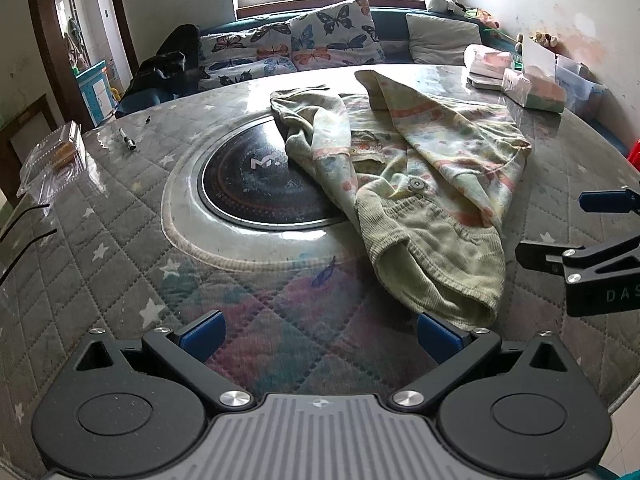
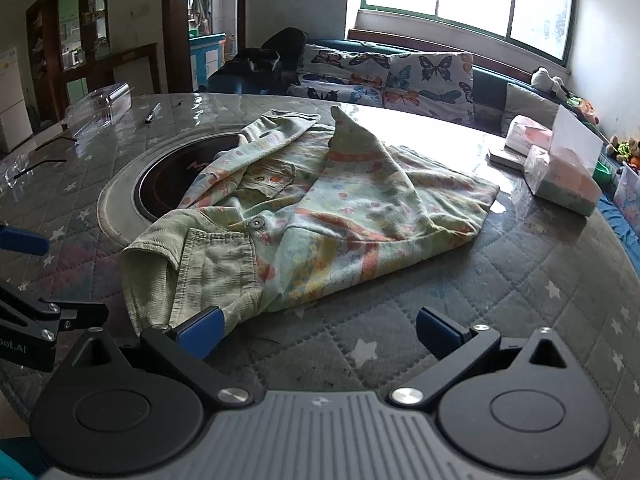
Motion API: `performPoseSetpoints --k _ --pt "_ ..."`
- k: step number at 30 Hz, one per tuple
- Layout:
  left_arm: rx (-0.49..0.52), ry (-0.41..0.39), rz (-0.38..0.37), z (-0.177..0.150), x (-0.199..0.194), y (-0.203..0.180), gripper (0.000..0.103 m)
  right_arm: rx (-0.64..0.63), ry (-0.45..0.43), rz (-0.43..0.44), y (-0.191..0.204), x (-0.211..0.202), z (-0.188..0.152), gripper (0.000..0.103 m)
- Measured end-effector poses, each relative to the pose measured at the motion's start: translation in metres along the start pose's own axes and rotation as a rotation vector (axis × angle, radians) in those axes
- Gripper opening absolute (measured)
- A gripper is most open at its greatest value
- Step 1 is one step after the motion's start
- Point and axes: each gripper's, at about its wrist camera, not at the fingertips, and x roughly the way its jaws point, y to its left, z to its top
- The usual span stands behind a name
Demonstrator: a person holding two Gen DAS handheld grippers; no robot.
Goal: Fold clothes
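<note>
Garment (image 2: 304, 208), crumpled on tabletop (image 2: 520, 300), hem nearest right gripper (image 2: 318, 334); both grippers' jaws open, empty.

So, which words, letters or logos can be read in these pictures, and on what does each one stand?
"DAS", cut off by the edge: black body of the right gripper.
"oot.AI", start cut off: black body of the left gripper.
"M": round black glass cooktop set in the table; its other marks are too blurred.
</note>
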Motion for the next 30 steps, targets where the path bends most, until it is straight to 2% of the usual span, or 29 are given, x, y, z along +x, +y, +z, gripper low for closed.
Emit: performPoseSetpoints --k 15,25,30 --pt "-0.009 -0.037 0.025 0.036 0.014 0.016 0.103 -0.029 -0.016 0.012 -0.015 0.023 0.029 0.101" --pt "0.020 -0.093 0.014 0.077 0.040 0.014 0.102 0.004 -0.007 0.011 -0.044 0.054 0.065 0.089" --pt "0.033 -0.109 -0.005 0.096 0.057 0.010 0.096 0.041 0.000 0.019 -0.057 0.075 0.086 0.080"
